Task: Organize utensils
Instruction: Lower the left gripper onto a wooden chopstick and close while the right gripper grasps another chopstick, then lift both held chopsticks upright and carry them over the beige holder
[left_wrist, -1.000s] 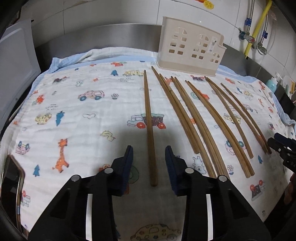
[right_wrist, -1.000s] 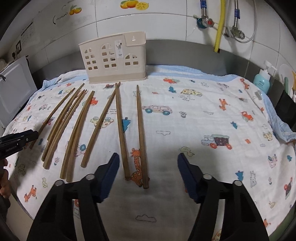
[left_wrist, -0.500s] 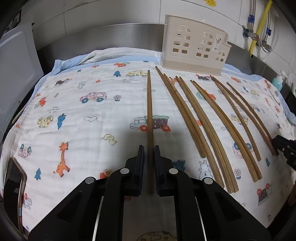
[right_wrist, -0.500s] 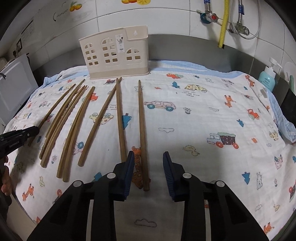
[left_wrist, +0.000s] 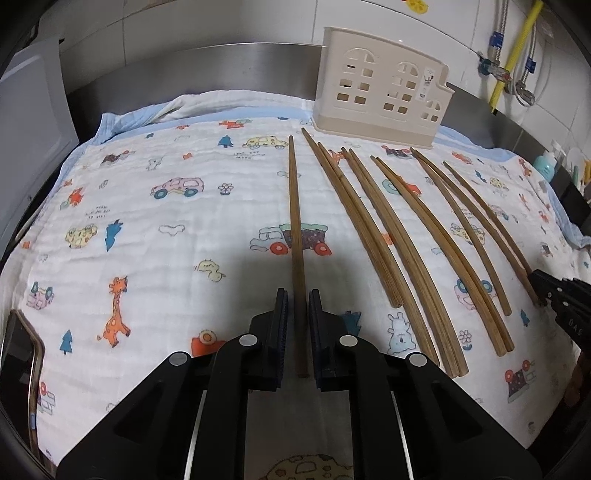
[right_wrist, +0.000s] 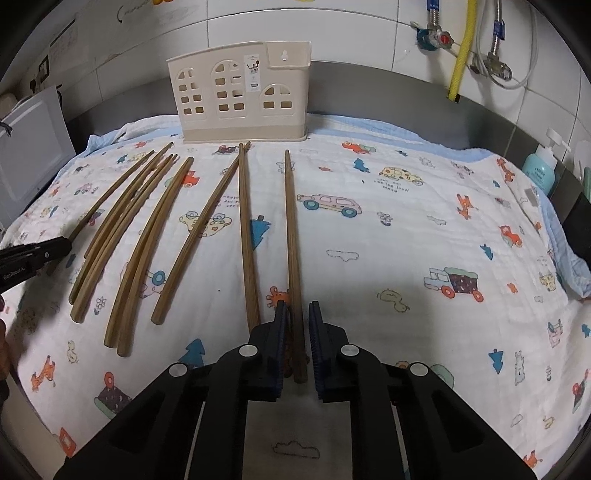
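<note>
- Left wrist view: your left gripper (left_wrist: 298, 314) has its jaws pinched onto the near end of a single chopstick (left_wrist: 295, 221). The stick runs straight away from you over the cartoon-print cloth (left_wrist: 155, 229) toward the cream utensil holder (left_wrist: 380, 96).
- The stick's far tip sits just short of the holder's front left corner, apart from it.
- To its right the other chopsticks (left_wrist: 402, 251) lie fanned on the cloth in loose pairs, far tips near the holder base.
- Your right gripper (left_wrist: 561, 299) shows at the right edge, beside the near end of the outermost stick.
- Right wrist view: your right gripper (right_wrist: 297, 325) is closed in around the near end of the rightmost chopstick (right_wrist: 291, 236). A thin gap shows each side of the stick, so you can't confirm firm contact from this view.
- That stick lies flat on the cloth (right_wrist: 406, 229), pointing at the utensil holder (right_wrist: 242, 92), which stands upright at the back edge against the steel wall.
- The neighbouring stick (right_wrist: 245, 236) lies just left, nearly parallel, not touching.
- The rest of the sticks (right_wrist: 140, 236) fan out further left.
- Your left gripper (right_wrist: 33, 254) enters at the left edge, next to the outermost stick.
</note>
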